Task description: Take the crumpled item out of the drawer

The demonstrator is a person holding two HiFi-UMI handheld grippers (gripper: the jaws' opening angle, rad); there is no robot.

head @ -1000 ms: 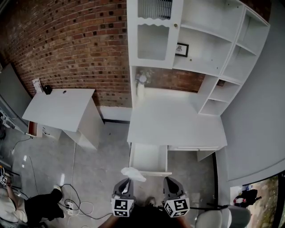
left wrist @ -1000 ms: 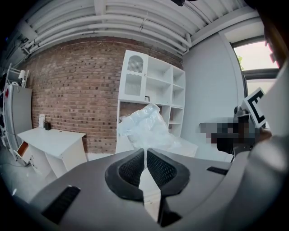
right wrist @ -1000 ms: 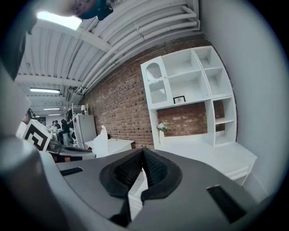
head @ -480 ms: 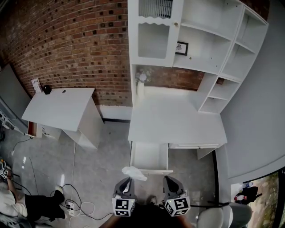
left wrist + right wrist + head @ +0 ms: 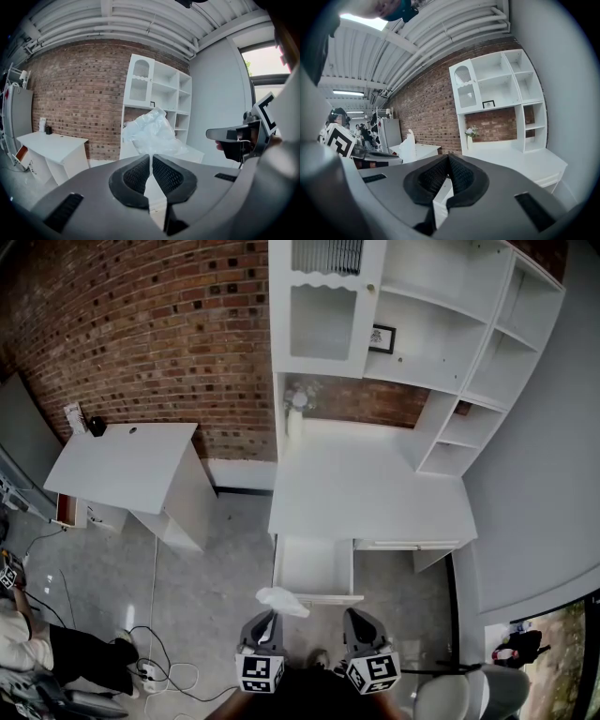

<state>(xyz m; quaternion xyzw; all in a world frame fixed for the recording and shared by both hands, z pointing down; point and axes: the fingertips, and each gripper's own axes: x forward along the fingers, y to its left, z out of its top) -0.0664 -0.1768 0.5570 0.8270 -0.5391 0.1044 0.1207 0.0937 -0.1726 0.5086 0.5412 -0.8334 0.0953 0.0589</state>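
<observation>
Backing onto brick wall [image 5: 141, 324], white desk [image 5: 375, 493] has its drawer [image 5: 314, 568] open.

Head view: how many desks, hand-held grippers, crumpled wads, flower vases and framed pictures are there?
Desks: 2, shelved desk and plain desk
Grippers: 2, left gripper and right gripper
Crumpled item: 1, pinched by the left gripper
Flower vase: 1
Framed picture: 1
Total: 7

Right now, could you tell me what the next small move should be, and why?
Probably carry the crumpled item up to the desktop: the left gripper is shut on it, it already hangs outside the open drawer, and the desktop lies just beyond.
</observation>
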